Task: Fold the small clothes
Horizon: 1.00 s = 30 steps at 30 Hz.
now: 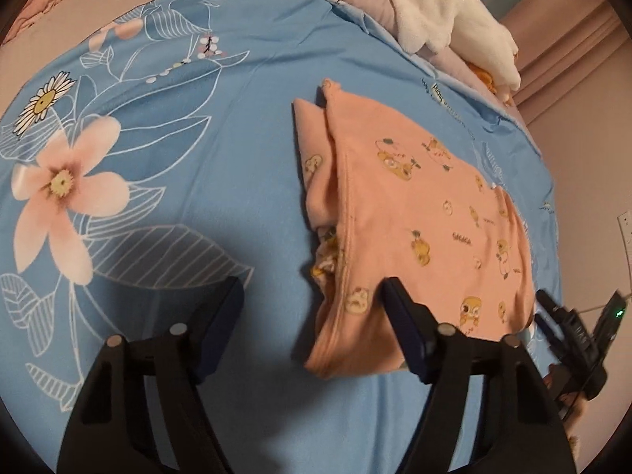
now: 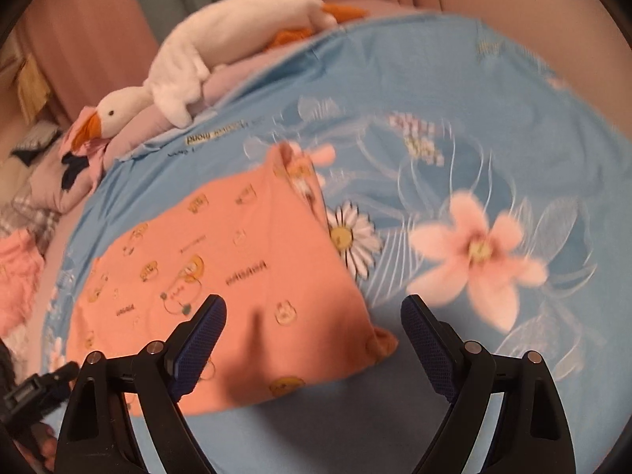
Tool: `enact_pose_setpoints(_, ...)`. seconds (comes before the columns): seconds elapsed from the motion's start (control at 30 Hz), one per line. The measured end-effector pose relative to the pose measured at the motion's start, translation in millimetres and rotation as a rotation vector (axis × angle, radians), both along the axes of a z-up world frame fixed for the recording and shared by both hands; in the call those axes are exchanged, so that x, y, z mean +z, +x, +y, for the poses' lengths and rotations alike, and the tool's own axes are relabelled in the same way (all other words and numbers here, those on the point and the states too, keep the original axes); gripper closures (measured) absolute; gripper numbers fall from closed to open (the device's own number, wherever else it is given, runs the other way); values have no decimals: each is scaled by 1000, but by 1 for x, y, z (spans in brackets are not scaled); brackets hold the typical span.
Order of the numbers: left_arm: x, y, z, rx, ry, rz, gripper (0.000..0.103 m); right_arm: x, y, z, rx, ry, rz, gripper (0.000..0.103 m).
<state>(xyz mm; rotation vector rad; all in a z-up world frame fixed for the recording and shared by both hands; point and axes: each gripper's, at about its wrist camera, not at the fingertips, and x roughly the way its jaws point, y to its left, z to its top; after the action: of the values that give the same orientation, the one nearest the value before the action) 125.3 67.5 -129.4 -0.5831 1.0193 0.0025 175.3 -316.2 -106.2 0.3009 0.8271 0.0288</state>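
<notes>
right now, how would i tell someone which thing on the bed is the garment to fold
Start from the blue floral sheet spread over the bed. On it lies one flat, partly folded orange garment printed with small yellow cartoon animals, just ahead of both open grippers. The white plush goose sits at the sheet's far edge, and the pink flowers are only printed on the sheet.

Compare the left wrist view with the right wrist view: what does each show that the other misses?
Only the left wrist view shows the other gripper at its right edge and the orange garment's stacked folded edges. Only the right wrist view shows the toy goose's head and beak. Both share the orange garment lying on the blue flowered sheet, with open jaws above it.
</notes>
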Motion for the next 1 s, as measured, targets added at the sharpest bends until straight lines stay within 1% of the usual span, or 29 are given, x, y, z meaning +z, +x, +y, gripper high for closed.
enact_pose_setpoints(0.03,-1,2,-1,-5,-17,-5,36,-4,-1,-2,-4,22,10,13)
enact_pose_setpoints(0.1,-3,7,-2,-10,-53,-5,44,-11,-1,-7,-17,53,22,13)
enact_pose_setpoints(0.17,-7,11,-4,-12,-85,-8,48,-18,-2,-10,-12,118,30,22)
enact_pose_setpoints(0.2,-8,13,-5,-17,-95,-13,51,-22,-1,-10,-5,154,37,22)
enact_pose_setpoints(0.23,-9,15,-6,-21,-106,-16,53,-24,0,-10,-4,169,35,22)
enact_pose_setpoints(0.3,-13,19,-8,-25,-145,-16,67,-26,1,-7,-5,169,22,27)
enact_pose_setpoints(0.33,-15,20,-9,-21,-160,-11,69,-26,3,-3,0,167,15,34)
enact_pose_setpoints(0.37,-15,21,-10,-13,-160,-10,73,-26,4,-1,9,174,10,43)
enact_pose_setpoints(0.4,-15,21,-11,-15,-157,-15,82,-28,8,1,25,193,5,48)
enact_pose_setpoints(0.43,-15,21,-13,-17,-164,-16,84,-30,11,3,40,215,6,61)
enact_pose_setpoints(0.47,-14,19,-13,-1,-166,-18,87,-31,13,5,50,229,9,76)
enact_pose_setpoints(0.5,-12,19,-14,5,-162,-21,89,-31,14,7,61,238,10,81)
enact_pose_setpoints(0.57,-2,14,-17,14,-140,-38,91,-27,11,8,62,235,-6,87)
enact_pose_setpoints(0.67,15,1,-17,11,-150,-78,92,-11,-5,2,66,281,-50,88)
enact_pose_setpoints(0.73,25,-8,-17,6,-162,-81,92,0,-17,-2,85,304,-75,89)
enact_pose_setpoints(0.8,34,-20,-18,-3,-158,-90,92,13,-33,-3,95,273,-85,89)
enact_pose_setpoints(0.87,42,-35,-20,-17,-148,-100,92,23,-48,-4,107,265,-105,89)
enact_pose_setpoints(1.0,45,-64,-27,-53,-129,-87,92,25,-73,-6,107,249,-91,89)
